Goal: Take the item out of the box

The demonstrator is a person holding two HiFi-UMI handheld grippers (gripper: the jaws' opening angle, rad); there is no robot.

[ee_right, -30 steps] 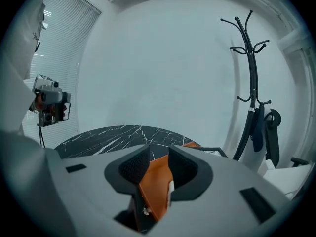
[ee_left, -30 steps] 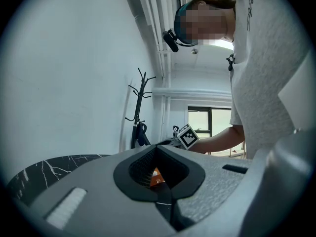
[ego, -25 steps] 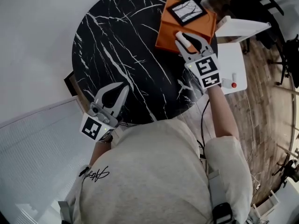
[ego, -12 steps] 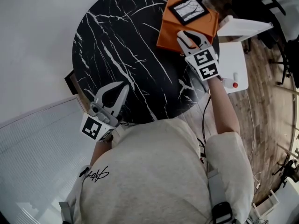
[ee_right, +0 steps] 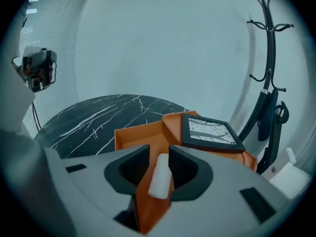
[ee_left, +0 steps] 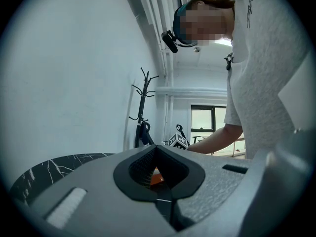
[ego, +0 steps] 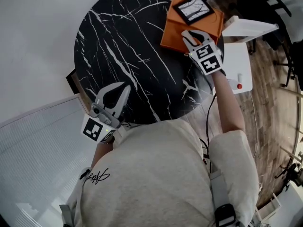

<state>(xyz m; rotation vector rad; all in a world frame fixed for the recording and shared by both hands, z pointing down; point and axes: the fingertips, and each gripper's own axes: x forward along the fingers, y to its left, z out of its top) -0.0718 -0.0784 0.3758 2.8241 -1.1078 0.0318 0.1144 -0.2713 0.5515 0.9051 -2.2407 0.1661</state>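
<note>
An orange box [ego: 174, 28] lies open at the far right of the round black marble table [ego: 118, 41]. A black-framed flat item [ego: 194, 9] with a pale cracked pattern rests on its far part. My right gripper [ego: 188, 36] is at the box's near edge, shut on an orange flap [ee_right: 147, 201] that stands between its jaws. The right gripper view shows the framed item [ee_right: 211, 132] just beyond the jaws, on the box [ee_right: 140, 135]. My left gripper [ego: 124, 87] hangs over the table's near left edge, shut and holding nothing.
A white side table [ego: 236, 63] with a small red-tipped object [ego: 238, 86] stands right of the marble table, on a wooden floor. A black coat stand [ee_right: 269, 58] rises behind the box. A white wall lies to the left.
My right gripper has moved a little farther along the box, and the box has shifted slightly with it. The left gripper has stayed in place.
</note>
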